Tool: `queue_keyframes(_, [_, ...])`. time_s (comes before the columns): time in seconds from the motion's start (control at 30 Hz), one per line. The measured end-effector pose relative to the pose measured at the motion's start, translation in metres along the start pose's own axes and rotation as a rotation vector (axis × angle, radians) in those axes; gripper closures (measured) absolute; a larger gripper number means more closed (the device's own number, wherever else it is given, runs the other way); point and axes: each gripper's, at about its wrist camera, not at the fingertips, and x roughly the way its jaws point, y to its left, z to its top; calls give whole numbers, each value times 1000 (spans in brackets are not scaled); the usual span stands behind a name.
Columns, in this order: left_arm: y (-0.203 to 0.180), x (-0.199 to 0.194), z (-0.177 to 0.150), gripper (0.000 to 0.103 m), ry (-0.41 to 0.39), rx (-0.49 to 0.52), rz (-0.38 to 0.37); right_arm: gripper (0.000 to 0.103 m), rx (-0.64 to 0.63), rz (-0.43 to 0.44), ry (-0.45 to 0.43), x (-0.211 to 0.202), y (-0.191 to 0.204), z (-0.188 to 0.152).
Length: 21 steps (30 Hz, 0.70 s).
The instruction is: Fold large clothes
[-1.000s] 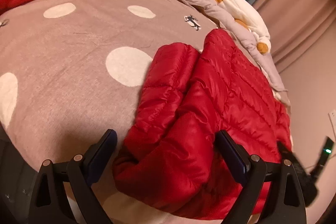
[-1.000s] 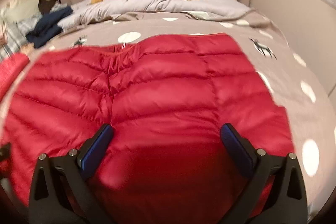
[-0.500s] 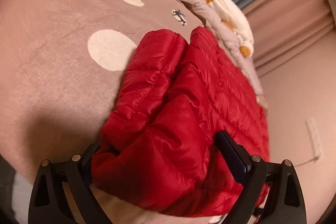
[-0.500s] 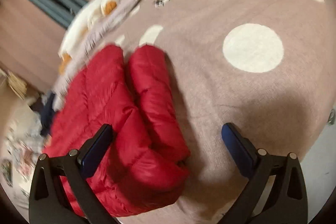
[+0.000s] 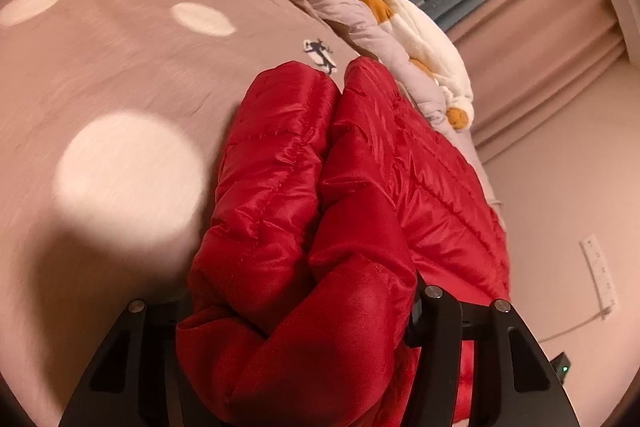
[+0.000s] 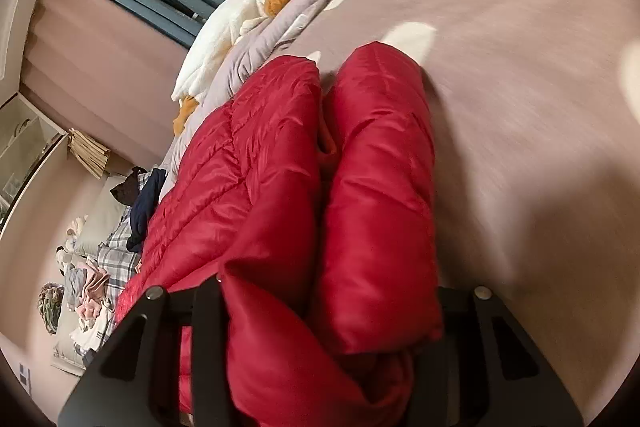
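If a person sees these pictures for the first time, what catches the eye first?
The shiny red puffer jacket dominates, lying bunched on the brown bedspread with white dots. Both claws are closing on it: the left claw and the right claw each have red fabric bulging between their fingers. Behind, a white plush duck lies by the curtains.

Both views sit low over the bed (image 5: 120, 87), each looking forward and slightly down along its hand-held gripper. The left wrist view presses close on one end of the red jacket (image 5: 320, 227) and faces across the bed toward the curtain (image 5: 540, 39) and the wall on its right. The right wrist view, strongly rolled, is just as close on the jacket's (image 6: 320, 207) other end, with the curtain (image 6: 100, 39) on its left. Both share the jacket, the plush duck (image 5: 424, 39) (image 6: 236, 27) and the spotted cover.
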Motion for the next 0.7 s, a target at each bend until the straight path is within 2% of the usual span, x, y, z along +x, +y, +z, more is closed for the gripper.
queue_keyframes(0.1, [-2, 19, 18, 45, 3, 21, 3, 63, -28, -1, 4, 13, 0, 14])
queue_keyframes(0.2, [3, 17, 16, 46, -7, 24, -7, 62, -46, -2, 6, 9, -5, 16])
queue_keyframes(0.33, [-1, 4, 8, 48, -13, 104, 58, 58, -45, 53, 16, -7, -16, 15])
queue_keyframes(0.43, [-9, -5, 6, 53, -15, 168, 125, 43, -105, -7, 46, -20, -10, 19])
queue_keyframes(0.5, [-17, -12, 6, 57, -28, 195, 154, 28, -130, -99, 4, -36, -9, 24])
queue_keyframes(0.53, [-25, -15, 5, 59, -39, 227, 179, 27, -143, -149, -35, -46, -9, 26])
queue_keyframes(0.57, [-33, -18, 3, 60, -53, 268, 208, 28, -152, -172, -69, -55, -9, 27])
queue_keyframes(0.63, [-58, -19, -4, 61, -99, 402, 298, 42, -170, -158, -75, -62, -11, 29])
queue_keyframes(0.67, [-70, -20, -10, 63, -121, 465, 339, 60, -180, -154, -51, -60, -11, 27])
queue_keyframes(0.7, [-80, -20, -14, 64, -136, 507, 364, 68, -196, -160, -24, -57, -11, 25])
